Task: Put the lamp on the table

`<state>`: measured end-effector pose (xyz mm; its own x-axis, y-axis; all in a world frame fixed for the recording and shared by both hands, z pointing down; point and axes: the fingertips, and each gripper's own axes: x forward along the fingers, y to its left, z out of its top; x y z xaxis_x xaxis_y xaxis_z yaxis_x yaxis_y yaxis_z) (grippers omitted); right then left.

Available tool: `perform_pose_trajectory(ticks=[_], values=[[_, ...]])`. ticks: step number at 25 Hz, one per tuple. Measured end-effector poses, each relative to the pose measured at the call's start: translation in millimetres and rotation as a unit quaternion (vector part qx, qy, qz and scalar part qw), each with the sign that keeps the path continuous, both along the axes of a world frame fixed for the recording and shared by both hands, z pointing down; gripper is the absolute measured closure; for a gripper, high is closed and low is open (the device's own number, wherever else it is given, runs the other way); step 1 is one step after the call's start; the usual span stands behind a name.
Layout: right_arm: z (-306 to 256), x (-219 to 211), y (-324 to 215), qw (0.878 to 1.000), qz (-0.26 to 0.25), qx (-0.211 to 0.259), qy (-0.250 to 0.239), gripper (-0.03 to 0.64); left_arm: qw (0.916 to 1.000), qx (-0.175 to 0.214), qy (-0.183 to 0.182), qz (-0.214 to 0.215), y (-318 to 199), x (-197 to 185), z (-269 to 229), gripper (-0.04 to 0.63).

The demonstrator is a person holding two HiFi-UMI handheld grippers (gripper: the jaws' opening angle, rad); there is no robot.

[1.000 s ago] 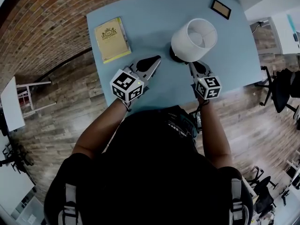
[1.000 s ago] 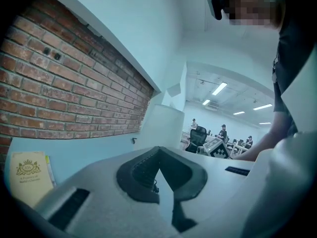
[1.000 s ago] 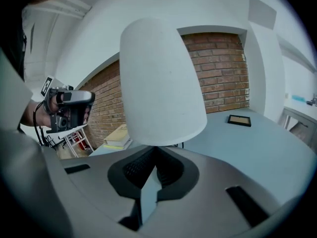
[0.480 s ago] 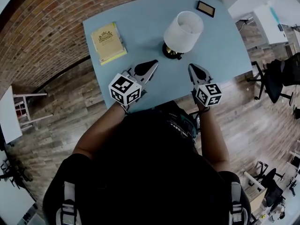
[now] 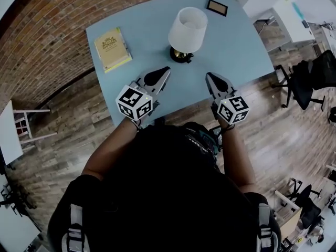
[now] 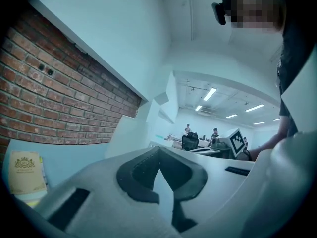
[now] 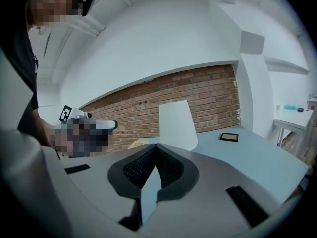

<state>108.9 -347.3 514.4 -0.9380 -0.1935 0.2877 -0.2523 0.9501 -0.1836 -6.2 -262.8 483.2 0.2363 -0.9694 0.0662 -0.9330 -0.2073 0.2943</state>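
The lamp (image 5: 187,29), with a white shade and a dark round base, stands upright on the light blue table (image 5: 236,46), toward its middle. My left gripper (image 5: 164,70) is shut and empty near the table's front edge, left of the lamp base and apart from it. Also shut with nothing in it, my right gripper (image 5: 209,76) sits right of the base, a short way off. In the right gripper view the shade (image 7: 177,123) rises beyond the closed jaws of my right gripper (image 7: 156,148). The left gripper view shows my left gripper (image 6: 158,152) with its jaws together.
A yellow book (image 5: 111,49) lies at the table's left side, and a small dark picture frame (image 5: 217,7) at its far right. A brick wall (image 5: 47,30) runs behind the table. Office chairs (image 5: 307,83) stand on the wooden floor to the right.
Both grippers have drawn back from the lamp toward the table's front edge, the right one leaving the lamp base. The lamp stands alone on the table.
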Motion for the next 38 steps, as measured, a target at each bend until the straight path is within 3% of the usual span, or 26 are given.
perform_pose_trajectory(ticks=[9, 15, 27, 38], values=[[-8.6, 72.8, -19.5, 0.999, -0.046, -0.014, -0.003, 0.601, 0.9990, 0.008, -0.001, -0.044, -34.0, 91.7, -10.4, 0.586], [-6.6, 114.3, -17.2, 0.997, -0.076, -0.027, -0.018, 0.601, 0.9970, 0.004, -0.003, -0.077, -21.5, 145.4, -4.7, 0.586], [-12.6, 132.6, 56.7, 0.985, -0.166, -0.023, -0.033, 0.601, 0.9881, -0.004, -0.022, -0.152, 55.3, 174.3, -8.4, 0.586], [-40.1, 109.0, 165.4, 0.982, -0.182, -0.009, -0.046, 0.601, 0.9899, 0.006, -0.030, -0.138, 151.3, 168.9, -24.4, 0.586]])
